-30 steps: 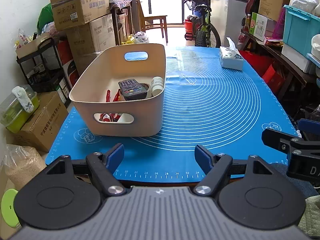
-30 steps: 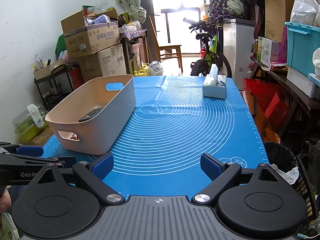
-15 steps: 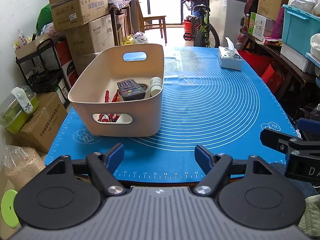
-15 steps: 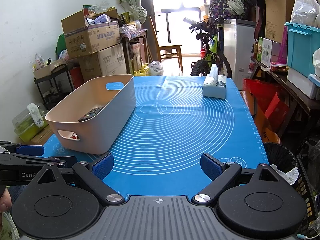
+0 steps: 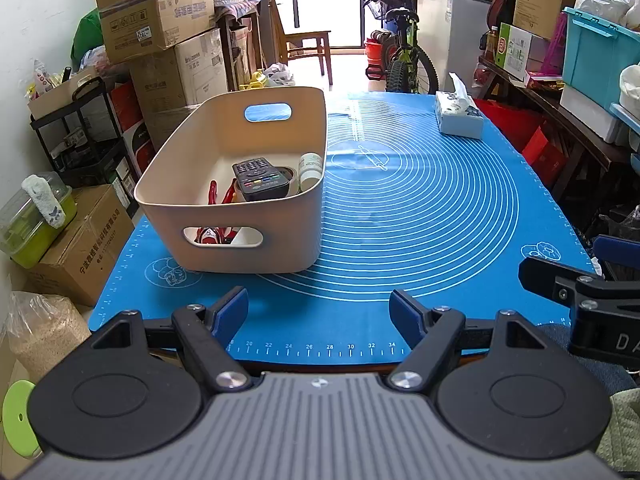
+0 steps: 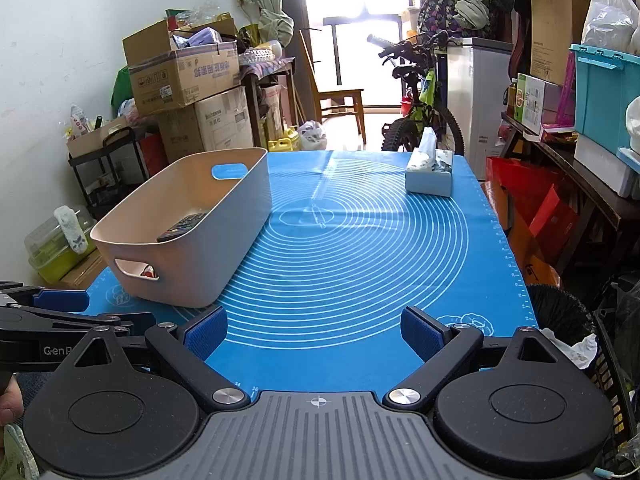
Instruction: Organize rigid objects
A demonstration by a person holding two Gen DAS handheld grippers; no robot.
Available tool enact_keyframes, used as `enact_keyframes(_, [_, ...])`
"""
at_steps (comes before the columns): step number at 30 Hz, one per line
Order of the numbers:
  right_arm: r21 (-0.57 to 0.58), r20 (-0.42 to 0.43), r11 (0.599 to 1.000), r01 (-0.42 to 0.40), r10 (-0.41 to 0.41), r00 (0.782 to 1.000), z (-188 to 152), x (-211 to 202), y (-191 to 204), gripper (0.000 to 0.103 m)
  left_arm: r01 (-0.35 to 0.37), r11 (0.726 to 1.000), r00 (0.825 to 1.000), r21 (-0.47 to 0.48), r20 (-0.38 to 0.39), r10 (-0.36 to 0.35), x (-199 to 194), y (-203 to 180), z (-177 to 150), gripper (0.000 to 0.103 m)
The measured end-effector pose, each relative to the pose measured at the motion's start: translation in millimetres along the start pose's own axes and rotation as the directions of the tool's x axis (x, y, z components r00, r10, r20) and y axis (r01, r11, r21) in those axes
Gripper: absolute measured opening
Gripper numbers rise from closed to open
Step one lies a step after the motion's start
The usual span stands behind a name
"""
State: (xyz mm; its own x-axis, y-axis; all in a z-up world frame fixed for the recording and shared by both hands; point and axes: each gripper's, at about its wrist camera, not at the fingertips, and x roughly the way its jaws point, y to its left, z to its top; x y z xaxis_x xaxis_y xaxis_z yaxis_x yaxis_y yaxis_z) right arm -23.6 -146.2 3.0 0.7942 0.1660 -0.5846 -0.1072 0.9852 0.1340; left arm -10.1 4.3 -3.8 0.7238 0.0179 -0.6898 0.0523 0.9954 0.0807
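While both tools idle at the near table edge, read the scene like this:

Left wrist view, your gripper: your left gripper (image 5: pixel 319 312) stands wide, nothing between its blue pads (image 5: pixel 230 314).
Left wrist view, task things: the beige bin (image 5: pixel 236 184) sits ahead and to the left on the blue mat (image 5: pixel 420 208); inside lie a remote (image 5: pixel 260 178), a white bottle (image 5: pixel 311 166) and red-handled pieces (image 5: pixel 218 196).
Left wrist view, axis: the bin's long side runs away from you, its near handle slot facing this gripper.

Right wrist view, your gripper: your right gripper (image 6: pixel 316 332) is also spread wide and empty.
Right wrist view, loose item: only a tissue box (image 6: pixel 430 176) remains on the mat, far ahead and right.
Right wrist view, which hand: you would likely reach the box with the right, the bin with the left.
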Motion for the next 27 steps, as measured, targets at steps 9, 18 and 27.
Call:
enact_keyframes(9, [-0.001, 0.001, 1.000, 0.000, 0.000, 1.000, 1.2, -0.1, -1.5, 0.094, 0.000, 1.000, 1.000, 0.000, 0.000, 0.000, 0.1, -0.2, 0.2, 0.078])
enact_keyframes(18, [-0.001, 0.001, 1.000, 0.000, 0.000, 1.000, 0.9, -0.1, -1.7, 0.094, 0.000, 1.000, 1.000, 0.000, 0.000, 0.000, 0.0, -0.4, 0.1, 0.078])
enact_keyframes(27, [-0.002, 0.000, 1.000, 0.001, -0.001, 1.000, 0.8, 0.0, -1.8, 0.094, 0.000, 1.000, 1.000, 0.000, 0.000, 0.000, 0.1, -0.3, 0.0, 0.078])
